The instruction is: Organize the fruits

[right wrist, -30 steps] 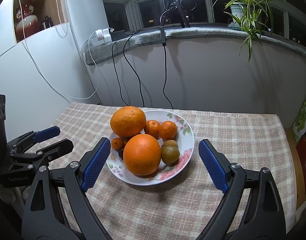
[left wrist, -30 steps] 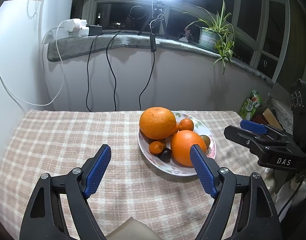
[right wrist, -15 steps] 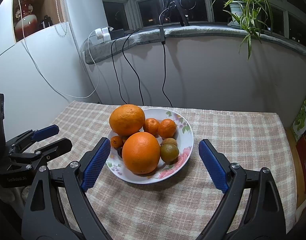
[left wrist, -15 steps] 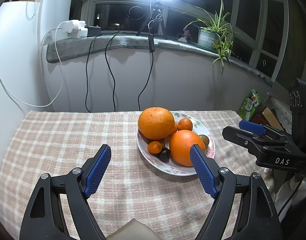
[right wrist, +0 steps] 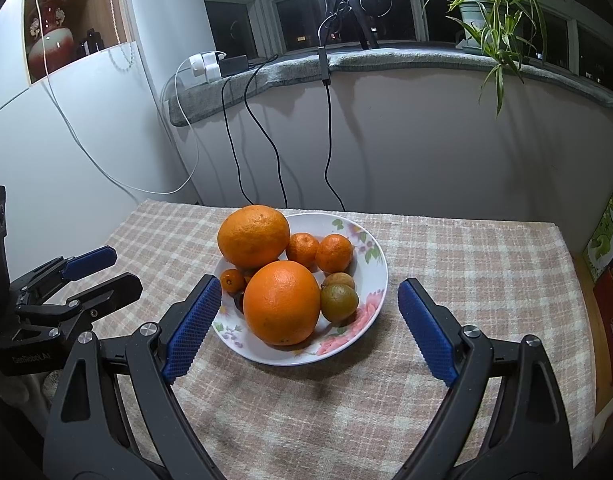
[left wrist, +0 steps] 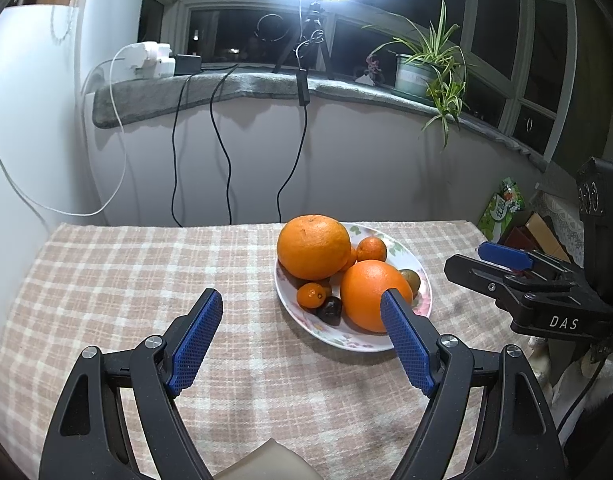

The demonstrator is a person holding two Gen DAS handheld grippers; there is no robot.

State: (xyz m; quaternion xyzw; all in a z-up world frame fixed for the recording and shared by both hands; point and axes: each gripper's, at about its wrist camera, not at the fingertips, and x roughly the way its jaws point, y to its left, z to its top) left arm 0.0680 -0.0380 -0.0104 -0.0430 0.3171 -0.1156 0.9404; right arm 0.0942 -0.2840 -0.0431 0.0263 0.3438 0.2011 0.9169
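A white flowered plate (right wrist: 370, 248) (left wrist: 424, 292) on the checked tablecloth holds two big oranges (right wrist: 282, 308) (right wrist: 253, 236), two mandarins (right wrist: 334, 253), a kumquat (right wrist: 231, 280), two brownish-green fruits (right wrist: 339, 302) and a dark one (left wrist: 329, 309). My right gripper (right wrist: 309, 334) is open and empty, held just in front of the plate with its jaws on either side of it. My left gripper (left wrist: 302, 340) is open and empty, to the left of the plate. Each gripper shows in the other's view: the right one (left wrist: 486, 264), the left one (right wrist: 102, 272).
The checked tablecloth (left wrist: 126, 272) covers the table up to a curved wall. Cables (left wrist: 222, 140) hang from the sill, which carries a potted plant (left wrist: 426, 68) and a bright lamp. Green packaging and boxes (left wrist: 506, 208) stand off the table's right edge.
Both grippers have drifted slightly; the plate sits a little lower and to the left in both views. Both stay open and empty. The fruits have not moved.
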